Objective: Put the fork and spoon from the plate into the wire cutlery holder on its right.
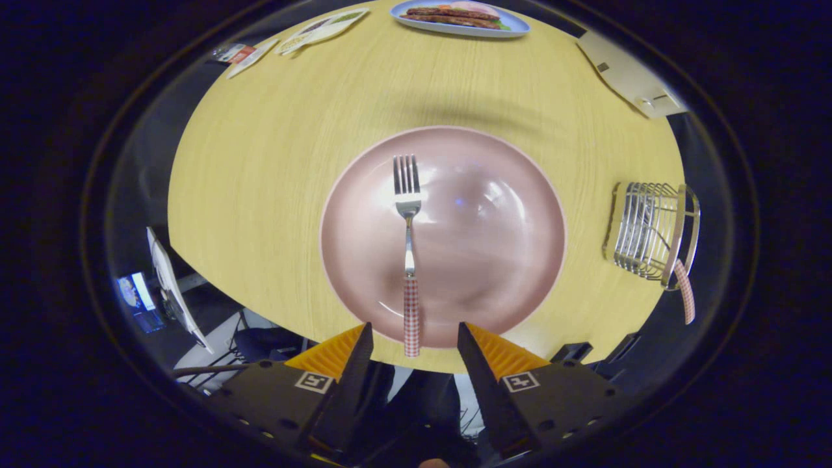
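A fork [409,253] with a red-checked handle lies on the pink plate [494,260], tines pointing away from me and the handle end reaching over the plate's near rim. My gripper [415,333] is open above the table's near edge, and the fork's handle end lies between the two fingertips without touching either. The wire cutlery holder [650,232] stands on the table to the right of the plate. A red-checked handle [684,291] sticks out of its near side; the rest of that piece is hidden inside the wires.
The round wooden table [260,195] carries a blue plate of food [460,18] at the far side, printed cards [322,27] at the far left and a beige box [627,75] at the far right. A screen [135,296] and chair parts sit below the table's left edge.
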### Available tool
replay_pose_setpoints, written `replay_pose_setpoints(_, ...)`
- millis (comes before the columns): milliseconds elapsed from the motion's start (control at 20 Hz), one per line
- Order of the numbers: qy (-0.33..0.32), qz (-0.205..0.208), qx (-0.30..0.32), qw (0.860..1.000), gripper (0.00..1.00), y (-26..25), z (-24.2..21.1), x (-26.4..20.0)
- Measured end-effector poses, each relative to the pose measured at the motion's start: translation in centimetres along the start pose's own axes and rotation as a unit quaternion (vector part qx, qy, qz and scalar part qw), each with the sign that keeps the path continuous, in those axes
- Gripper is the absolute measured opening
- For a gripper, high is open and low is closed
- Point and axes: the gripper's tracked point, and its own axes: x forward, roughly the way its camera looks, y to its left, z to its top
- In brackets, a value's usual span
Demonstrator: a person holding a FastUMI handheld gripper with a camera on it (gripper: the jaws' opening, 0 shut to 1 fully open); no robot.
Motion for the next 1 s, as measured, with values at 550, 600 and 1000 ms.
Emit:
replay_pose_setpoints(550, -0.011, 0.010, 0.052, 0.999, 0.45, 0.0, -1.4, 3.4)
replay_pose_setpoints(600, -0.011, 0.003, 0.057, 0.998, 0.31, -0.1, -1.2, 2.9)
replay_pose_setpoints(1000, 0.002, -0.005, 0.026, 1.000, 0.01, -2.0, -1.9, 0.7)
